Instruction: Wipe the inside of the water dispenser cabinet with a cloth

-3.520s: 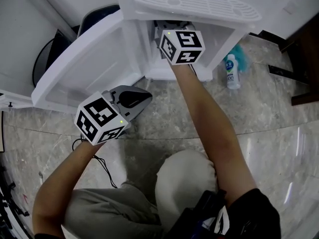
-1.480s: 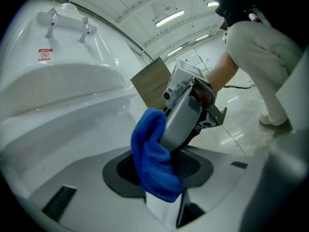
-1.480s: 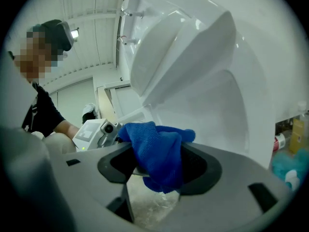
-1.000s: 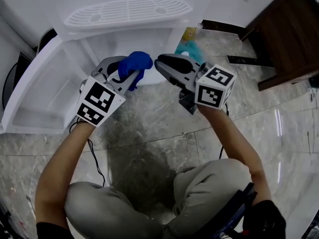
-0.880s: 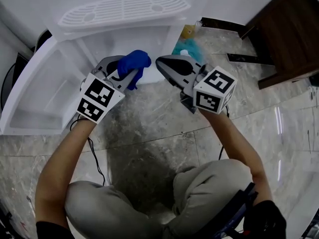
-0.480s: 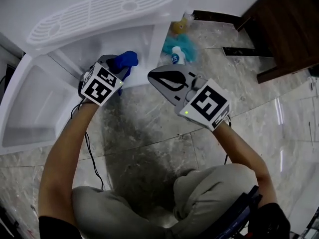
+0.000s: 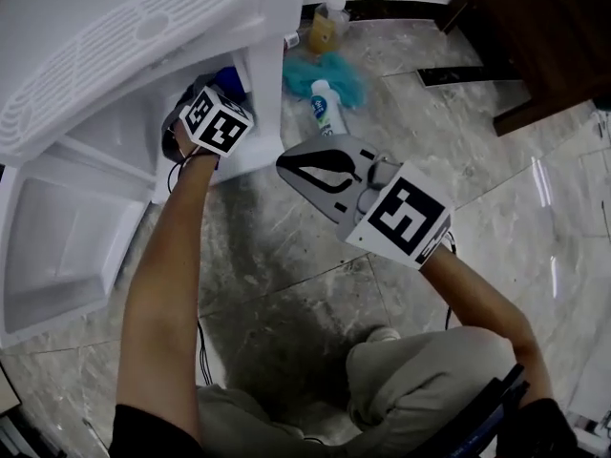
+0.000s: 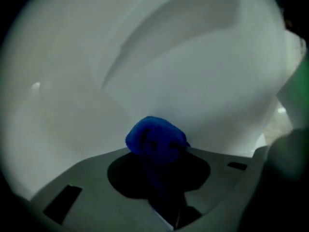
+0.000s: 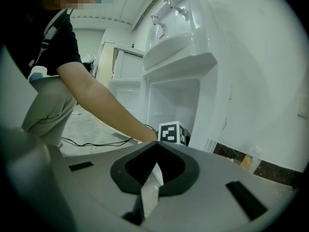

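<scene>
The white water dispenser cabinet [image 7: 263, 84] stands open at the upper left of the head view. My left gripper [image 7: 212, 103] reaches into its opening, and its marker cube hides the fingertips. It is shut on a bunched blue cloth [image 7: 227, 76]. In the left gripper view the blue cloth [image 8: 157, 138] bulges out of the left gripper [image 8: 158, 153], close to the cabinet's white inner wall [image 8: 183, 71]. My right gripper [image 7: 291, 168] hovers over the floor outside the cabinet, shut with nothing in it. In its own view the right gripper [image 9: 154, 153] points at the cabinet [image 9: 174, 100].
The cabinet door [image 7: 48, 246] lies swung open at the left. A white bottle [image 7: 325, 108], a teal duster [image 7: 334, 72] and a yellow jar [image 7: 325, 31] sit on the marble floor right of the cabinet. Dark wooden furniture [image 7: 535, 36] stands at the upper right. A black cable [image 7: 200, 337] runs under my left arm.
My left gripper has carried the blue cloth from in front of the cabinet down into its opening. The right gripper has rolled and sunk a little.
</scene>
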`<state>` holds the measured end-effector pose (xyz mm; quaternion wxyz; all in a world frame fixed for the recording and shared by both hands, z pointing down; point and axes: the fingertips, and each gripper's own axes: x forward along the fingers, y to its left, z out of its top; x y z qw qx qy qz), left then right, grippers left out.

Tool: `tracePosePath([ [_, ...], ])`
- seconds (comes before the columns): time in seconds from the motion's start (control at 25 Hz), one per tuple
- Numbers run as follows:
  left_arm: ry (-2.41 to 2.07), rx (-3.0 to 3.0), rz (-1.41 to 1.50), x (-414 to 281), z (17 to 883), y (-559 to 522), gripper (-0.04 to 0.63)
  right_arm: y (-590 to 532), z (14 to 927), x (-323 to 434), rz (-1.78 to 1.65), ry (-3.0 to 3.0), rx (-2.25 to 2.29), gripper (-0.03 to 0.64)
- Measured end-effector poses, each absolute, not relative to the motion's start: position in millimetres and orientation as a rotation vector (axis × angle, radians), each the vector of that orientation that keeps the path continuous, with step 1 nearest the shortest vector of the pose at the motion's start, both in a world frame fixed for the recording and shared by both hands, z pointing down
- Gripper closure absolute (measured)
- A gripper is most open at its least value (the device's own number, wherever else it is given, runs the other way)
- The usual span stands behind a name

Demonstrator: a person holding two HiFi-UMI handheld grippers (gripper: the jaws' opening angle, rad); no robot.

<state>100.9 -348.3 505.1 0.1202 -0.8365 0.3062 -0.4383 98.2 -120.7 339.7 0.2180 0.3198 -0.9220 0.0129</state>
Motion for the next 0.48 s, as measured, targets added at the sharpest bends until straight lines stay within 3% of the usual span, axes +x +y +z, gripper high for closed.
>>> tracePosePath([
  [0.48,0.761,-2.227,-1.126,98.8,495.2,-324.8,0.495,-104.7,348.6,77.3,0.079,-2.581,0.821,0.618],
])
